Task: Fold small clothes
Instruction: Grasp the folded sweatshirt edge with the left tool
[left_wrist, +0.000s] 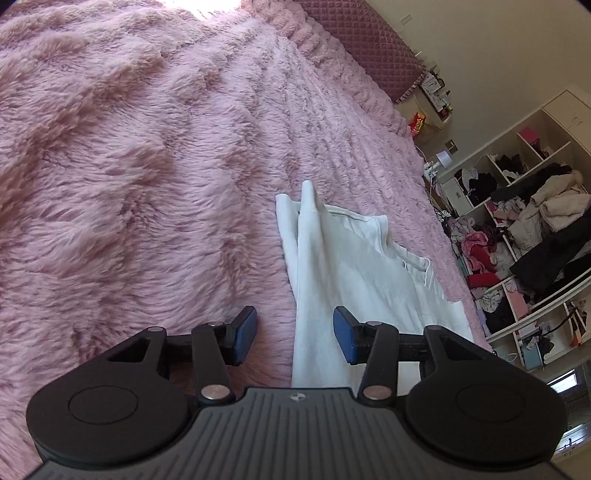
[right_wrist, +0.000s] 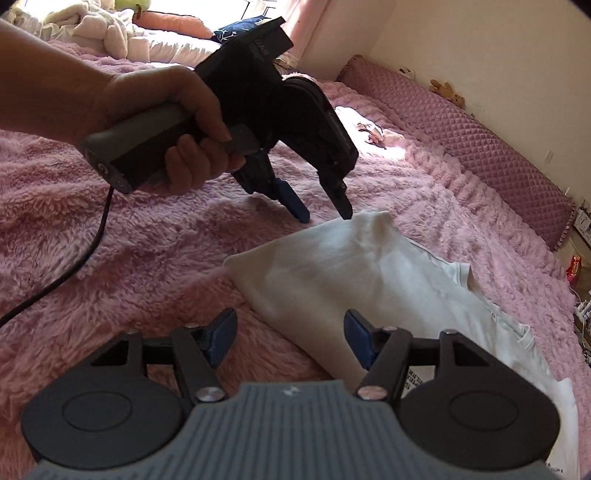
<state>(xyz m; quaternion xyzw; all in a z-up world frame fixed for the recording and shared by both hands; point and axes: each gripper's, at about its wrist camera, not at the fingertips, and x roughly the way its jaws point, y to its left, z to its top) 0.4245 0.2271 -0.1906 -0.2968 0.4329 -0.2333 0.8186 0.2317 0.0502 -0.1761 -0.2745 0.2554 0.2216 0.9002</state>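
**Just released: one fold laid over, both grippers clear of the garment**

Seen from the left wrist, the left gripper (left_wrist: 294, 338) stands with its jaws apart and nothing pressed between the pads; cloth passes under the gap but is not pinched. The white garment (left_wrist: 347, 266) lies on the pink fluffy blanket (left_wrist: 129, 166), right of the middle of the view, with one side doubled over onto itself. Its long axis runs away from the camera, from the gripper base up towards a raised peak of cloth at the far end. A cluttered open shelf (left_wrist: 517, 229) stands beyond the bed edge at right.

Seen from the right wrist, the right gripper (right_wrist: 290, 339) is also open and empty, its right pad over the near edge of the white garment (right_wrist: 332, 269). The left gripper (right_wrist: 325, 210) shows here held in the person's hand (right_wrist: 173, 125), jaws apart, one fingertip just beside or touching the far folded corner; I cannot tell which. In this view the garment lies slantwise, far corner at upper middle, collar and label end towards lower right.

My reading: a lengthwise fold is just set down. The next move likely calls for fresh grips on two corners of one short end, to carry it over along the long axis.
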